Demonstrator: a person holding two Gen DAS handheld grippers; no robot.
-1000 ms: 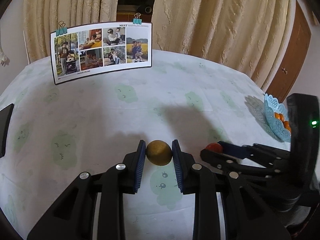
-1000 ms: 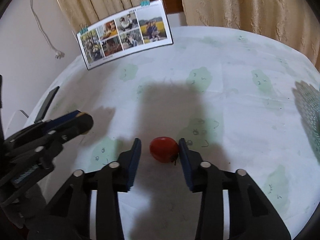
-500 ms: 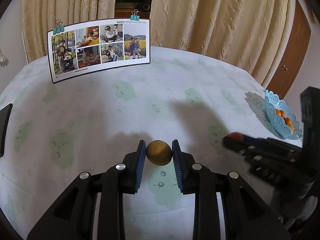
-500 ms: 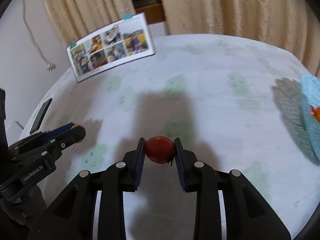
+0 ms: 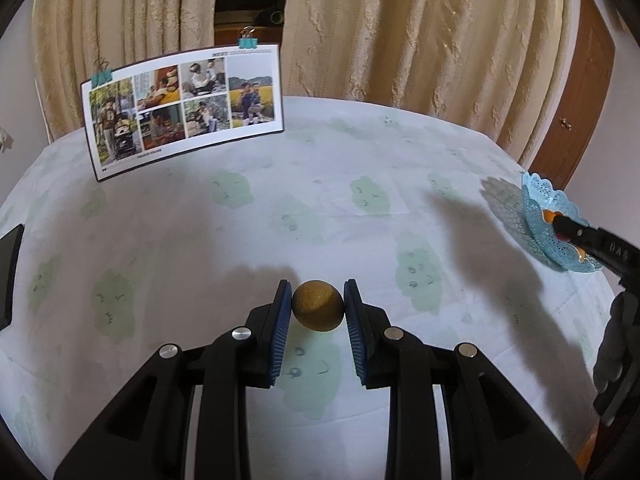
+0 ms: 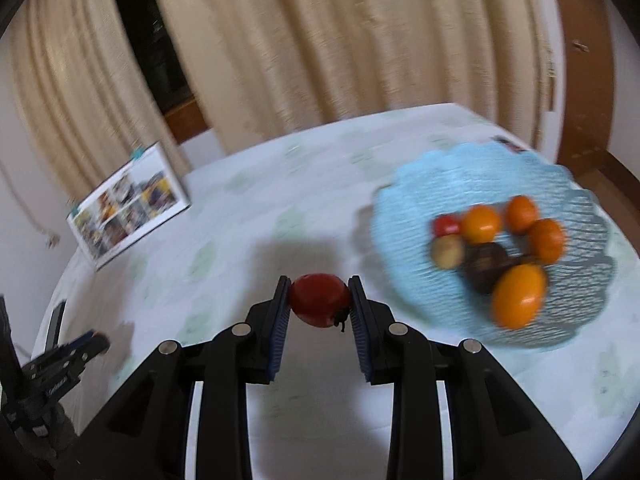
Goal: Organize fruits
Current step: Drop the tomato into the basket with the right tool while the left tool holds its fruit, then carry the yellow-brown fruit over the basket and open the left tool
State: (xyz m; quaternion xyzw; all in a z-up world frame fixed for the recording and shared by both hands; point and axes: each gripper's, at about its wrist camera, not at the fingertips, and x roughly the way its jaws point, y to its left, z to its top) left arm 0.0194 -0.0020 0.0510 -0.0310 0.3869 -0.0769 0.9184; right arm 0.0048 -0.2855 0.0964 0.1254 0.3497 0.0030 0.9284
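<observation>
My left gripper (image 5: 317, 306) is shut on a round golden-brown fruit (image 5: 317, 305) and holds it above the tablecloth. My right gripper (image 6: 319, 300) is shut on a red tomato (image 6: 319, 298) and holds it above the table, left of a light blue lace bowl (image 6: 408, 200). The bowl holds several orange fruits (image 6: 518, 295), a small red one (image 6: 447, 225), a yellowish one (image 6: 447, 251) and a dark brown one (image 6: 486, 263). In the left wrist view the bowl (image 5: 540, 226) is at the far right with the right gripper's tip (image 5: 576, 234) over it.
A photo collage card (image 5: 184, 110) stands on clips at the back left of the table (image 5: 280, 208). A dark flat object (image 5: 10, 276) lies at the left edge. Curtains hang behind the table and a wooden door (image 5: 576, 100) is at the right.
My right gripper closed on the tomato, lifted it and swung right toward the blue bowl. My left gripper keeps its hold on the golden-brown fruit and has barely moved.
</observation>
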